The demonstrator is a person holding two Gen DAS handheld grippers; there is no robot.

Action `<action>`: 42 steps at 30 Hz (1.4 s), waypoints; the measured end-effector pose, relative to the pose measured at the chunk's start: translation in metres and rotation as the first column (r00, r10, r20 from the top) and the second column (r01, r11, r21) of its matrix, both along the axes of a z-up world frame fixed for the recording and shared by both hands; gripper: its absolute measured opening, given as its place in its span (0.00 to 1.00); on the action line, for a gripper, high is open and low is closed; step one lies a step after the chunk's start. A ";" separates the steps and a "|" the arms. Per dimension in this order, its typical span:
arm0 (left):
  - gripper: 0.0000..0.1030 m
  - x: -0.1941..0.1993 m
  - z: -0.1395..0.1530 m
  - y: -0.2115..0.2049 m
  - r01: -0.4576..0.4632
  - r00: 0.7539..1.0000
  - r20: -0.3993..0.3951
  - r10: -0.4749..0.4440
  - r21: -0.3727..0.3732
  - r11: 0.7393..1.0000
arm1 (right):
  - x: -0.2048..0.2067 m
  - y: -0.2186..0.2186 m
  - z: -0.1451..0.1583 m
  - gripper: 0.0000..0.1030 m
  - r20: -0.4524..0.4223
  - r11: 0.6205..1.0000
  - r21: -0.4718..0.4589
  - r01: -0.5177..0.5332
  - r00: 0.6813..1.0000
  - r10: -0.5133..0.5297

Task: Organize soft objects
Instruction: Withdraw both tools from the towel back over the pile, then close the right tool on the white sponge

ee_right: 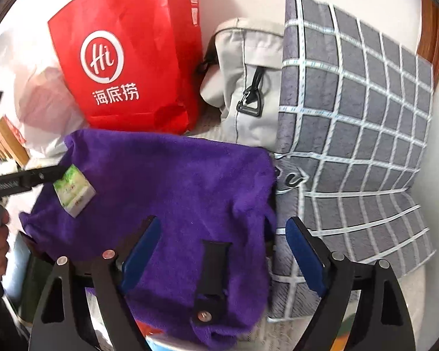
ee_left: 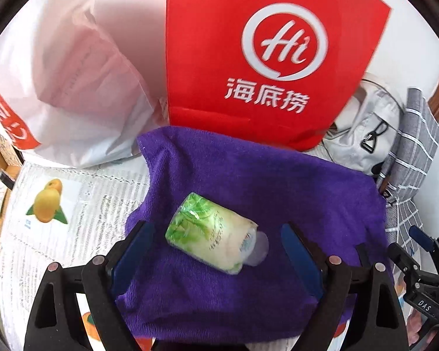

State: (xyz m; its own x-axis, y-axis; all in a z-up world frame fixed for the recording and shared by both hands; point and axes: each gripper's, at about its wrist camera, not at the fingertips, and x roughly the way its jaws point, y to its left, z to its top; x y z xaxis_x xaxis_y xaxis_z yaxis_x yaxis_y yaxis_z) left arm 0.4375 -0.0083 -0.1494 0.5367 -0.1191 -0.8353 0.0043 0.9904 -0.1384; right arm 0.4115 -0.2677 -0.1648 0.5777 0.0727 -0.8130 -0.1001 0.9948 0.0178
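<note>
A purple towel point(ee_left: 248, 204) lies spread in front of a red paper bag. On it rests a green and white tissue pack point(ee_left: 210, 231), lying on its side. My left gripper point(ee_left: 216, 228) is open around the pack, with a gap between each blue pad and the wrapper. In the right wrist view the pack point(ee_right: 73, 193) sits at the towel's point(ee_right: 166, 190) left end, beside one finger point(ee_right: 44, 174) of the left gripper. My right gripper point(ee_right: 223, 222) is open over the towel's right edge, holding nothing.
A red paper bag point(ee_left: 263, 58) with a white logo stands behind the towel, and a white plastic bag point(ee_left: 73, 87) lies to its left. A grey fabric bag point(ee_right: 248, 87) and a grey checked pillow point(ee_right: 351, 117) crowd the right. A sheet printed with fruit point(ee_left: 58, 204) covers the surface.
</note>
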 end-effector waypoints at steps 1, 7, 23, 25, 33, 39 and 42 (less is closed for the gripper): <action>0.87 -0.006 0.003 0.002 0.001 1.000 0.000 -0.001 -0.002 1.000 | -0.004 0.001 0.002 0.84 -0.001 1.000 -0.016 -0.007 1.000 0.007; 0.86 -0.050 0.028 0.011 0.002 0.999 0.039 -0.001 -0.022 1.000 | -0.051 0.007 0.026 0.84 0.071 0.996 -0.091 -0.019 0.997 0.026; 0.86 -0.197 0.042 0.062 -0.049 0.997 0.059 0.050 -0.016 0.999 | -0.185 0.037 0.047 0.84 0.008 0.995 0.080 -0.051 0.999 0.050; 0.86 -0.213 0.037 0.065 -0.051 0.997 0.057 0.053 -0.023 0.998 | -0.201 0.041 0.045 0.84 0.004 0.995 0.080 -0.065 0.998 0.065; 0.86 -0.261 0.002 0.076 -0.066 0.998 0.001 0.066 -0.035 0.997 | -0.231 0.057 0.009 0.60 -0.052 0.995 0.082 -0.050 0.997 0.054; 0.86 -0.281 -0.019 0.086 -0.084 0.995 -0.051 0.081 -0.057 0.995 | -0.236 0.061 -0.002 0.32 -0.026 0.995 0.091 -0.033 0.999 0.035; 0.86 -0.288 -0.022 0.087 -0.091 0.994 -0.059 0.087 -0.061 0.994 | -0.240 0.062 0.004 0.31 -0.014 0.994 0.105 -0.040 0.999 0.042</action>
